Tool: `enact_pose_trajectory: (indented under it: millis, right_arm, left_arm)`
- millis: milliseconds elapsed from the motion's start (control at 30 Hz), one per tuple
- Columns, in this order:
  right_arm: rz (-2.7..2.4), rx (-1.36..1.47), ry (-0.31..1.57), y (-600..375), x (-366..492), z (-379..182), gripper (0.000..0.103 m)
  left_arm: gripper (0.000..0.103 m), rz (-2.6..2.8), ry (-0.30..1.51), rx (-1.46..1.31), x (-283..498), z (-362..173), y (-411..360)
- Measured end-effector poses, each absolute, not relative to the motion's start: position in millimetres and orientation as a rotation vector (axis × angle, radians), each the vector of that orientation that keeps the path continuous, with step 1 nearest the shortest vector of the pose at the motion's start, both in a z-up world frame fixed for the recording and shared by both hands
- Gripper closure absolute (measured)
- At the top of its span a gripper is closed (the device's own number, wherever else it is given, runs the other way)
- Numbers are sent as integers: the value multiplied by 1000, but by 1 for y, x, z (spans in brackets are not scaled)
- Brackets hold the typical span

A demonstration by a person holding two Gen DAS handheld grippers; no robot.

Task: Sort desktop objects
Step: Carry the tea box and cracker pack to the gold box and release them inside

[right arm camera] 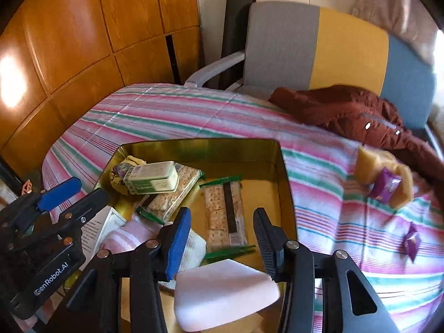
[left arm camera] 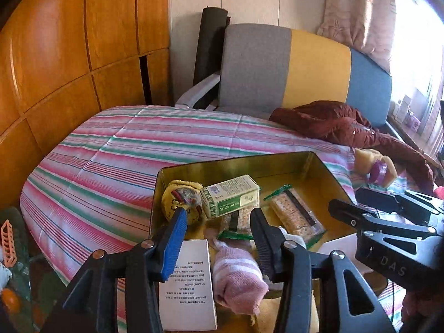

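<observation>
- Left gripper [left arm camera: 219, 229]: jaws apart and holding nothing; the rolled pink striped sock [left arm camera: 237, 274] lies beneath and between them, untouched by either pad, inside the gold tin tray [left arm camera: 238, 162].
- Right gripper [right arm camera: 222, 236]: clamped on a white sponge block [right arm camera: 224, 291], held just above the tray's near edge.
- Tray contents: green-and-white carton [left arm camera: 230, 195] on a yellow cloth [left arm camera: 177, 195], two cracker packets [left arm camera: 295, 213] and a white leaflet [left arm camera: 187, 283]; the tray sits near the front edge of the striped tabletop [left arm camera: 111, 152].
- Unsorted: yellow sponge [right arm camera: 383, 172] and purple sachets [right arm camera: 412, 240] towards the tabletop's right edge.
- Risk: the two grippers are close together, so a lateral move could knock them against each other; released here, the block could land on the rim and tip out.
- Pose: both grippers slope steeply downward over the tray, side by side.
</observation>
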State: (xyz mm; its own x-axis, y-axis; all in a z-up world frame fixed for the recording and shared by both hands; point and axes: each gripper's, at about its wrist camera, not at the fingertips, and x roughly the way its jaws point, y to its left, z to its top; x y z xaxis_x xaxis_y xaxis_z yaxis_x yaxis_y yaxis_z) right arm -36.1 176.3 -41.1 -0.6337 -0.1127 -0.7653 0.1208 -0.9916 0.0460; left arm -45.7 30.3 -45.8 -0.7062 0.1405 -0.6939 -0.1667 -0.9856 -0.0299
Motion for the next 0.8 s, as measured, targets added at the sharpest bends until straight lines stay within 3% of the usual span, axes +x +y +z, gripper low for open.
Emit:
enact_pose_trajectory:
  millis: [367,800]
  right_arm:
    - [-2849,1140,149,165,0,0,49]
    - [-2919,1081,169,179,21,15,48]
  left_arm:
    - [55,2765,50,-1068,-28,-28,32]
    - [55,2749,102,-1042,-18,-20,50]
